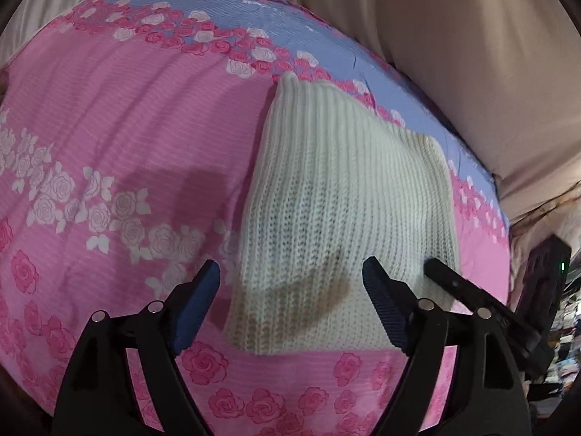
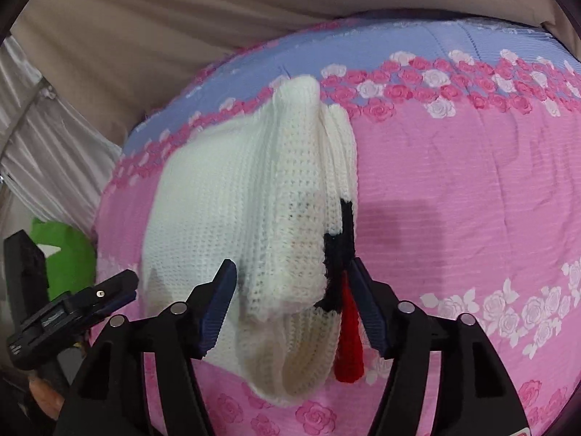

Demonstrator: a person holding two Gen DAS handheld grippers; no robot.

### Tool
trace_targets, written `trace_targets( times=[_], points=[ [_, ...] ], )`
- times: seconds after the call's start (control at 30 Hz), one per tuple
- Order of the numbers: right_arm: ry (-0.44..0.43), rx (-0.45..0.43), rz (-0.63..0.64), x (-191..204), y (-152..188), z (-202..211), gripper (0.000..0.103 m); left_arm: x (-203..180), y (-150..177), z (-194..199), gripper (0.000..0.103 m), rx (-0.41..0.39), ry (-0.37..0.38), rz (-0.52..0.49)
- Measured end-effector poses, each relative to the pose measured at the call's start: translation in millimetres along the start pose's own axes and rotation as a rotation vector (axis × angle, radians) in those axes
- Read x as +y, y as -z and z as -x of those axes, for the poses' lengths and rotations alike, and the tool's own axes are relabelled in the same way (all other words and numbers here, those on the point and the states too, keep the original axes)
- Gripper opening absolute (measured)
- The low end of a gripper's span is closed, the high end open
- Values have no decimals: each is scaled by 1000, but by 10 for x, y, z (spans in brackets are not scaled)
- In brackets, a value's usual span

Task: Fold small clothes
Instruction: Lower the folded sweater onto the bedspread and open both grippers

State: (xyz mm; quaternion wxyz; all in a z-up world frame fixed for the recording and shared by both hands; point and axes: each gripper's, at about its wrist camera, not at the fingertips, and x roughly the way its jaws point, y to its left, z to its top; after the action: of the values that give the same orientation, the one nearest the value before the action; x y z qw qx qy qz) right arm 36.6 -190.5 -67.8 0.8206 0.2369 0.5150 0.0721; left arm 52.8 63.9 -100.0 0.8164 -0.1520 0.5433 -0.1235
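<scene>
White knit garment (image 1: 337, 214) lies lengthwise on bedspread (image 1: 120, 116), narrow end away.

Knit wool on printed cotton

We see a chunky ribbed white knit garment (image 1: 341, 214) lying on a matt, finely ribbed floral bedsheet (image 1: 120, 116).

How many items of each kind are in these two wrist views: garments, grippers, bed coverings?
White knit garment with black and red patches: 1
Grippers: 2, the left gripper and the right gripper, both open
Pink rose-print bedspread: 1
Beige sheet behind it: 1
Total: 5
</scene>
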Motion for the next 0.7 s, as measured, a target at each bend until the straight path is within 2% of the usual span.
trace_targets(
  times=[0.03, 0.07, 0.13, 0.2, 0.23, 0.27, 0.3, 0.33, 0.4, 0.5, 0.53, 0.57, 0.6, 0.67, 0.7],
  points=[
    [9, 23, -5, -9, -10, -86, 28, -30, 20, -16, 78, 3, -25, -25],
    [-6, 13, -29, -25, -19, -57, 23, -63, 38, -33, 78, 4, -59, -61],
    [-120, -70, -69, -7, -65, 217, 22, -126, 58, -75, 78, 10, -123, -115],
    [-119, -128, -32, 38, -99, 387, 22, -141, 93, -210, 78, 38, -183, -148],
    [-97, -110, -26, -15, -105, 325, 22, -129, 116, -284, 78, 57, -204, -151],
    [-68, -46, -45, -115, -94, 153, 23, -99, 149, -365, 78, 83, -222, -149],
    [-24, 44, -67, -248, -51, -83, 25, -70, 174, -404, 78, 100, -220, -141],
    [-34, 73, -89, -370, 13, -226, 26, -69, 178, -394, 78, 100, -217, -135],
    [-83, 43, -138, -475, 33, -152, 31, -96, 158, -268, 74, 85, -201, -140],
    [-33, -33, -138, -393, -48, 200, 33, -198, 42, 113, 73, 5, -134, -148],
    [1, -74, -101, -321, -85, 323, 30, -242, -26, 230, 73, -29, -113, -140],
    [16, -113, -61, -225, -140, 437, 21, -308, -137, 336, 73, -65, -92, -131],
    [4, -133, -27, -124, -214, 510, 17, -362, -235, 383, 74, -87, -81, -128],
    [-17, -137, 25, 87, -404, 520, 5, -482, -452, 342, 74, -102, -69, -134],
    [-25, -135, 53, 178, -503, 492, 4, -540, -560, 248, 74, -99, -84, -142]
  ],
)
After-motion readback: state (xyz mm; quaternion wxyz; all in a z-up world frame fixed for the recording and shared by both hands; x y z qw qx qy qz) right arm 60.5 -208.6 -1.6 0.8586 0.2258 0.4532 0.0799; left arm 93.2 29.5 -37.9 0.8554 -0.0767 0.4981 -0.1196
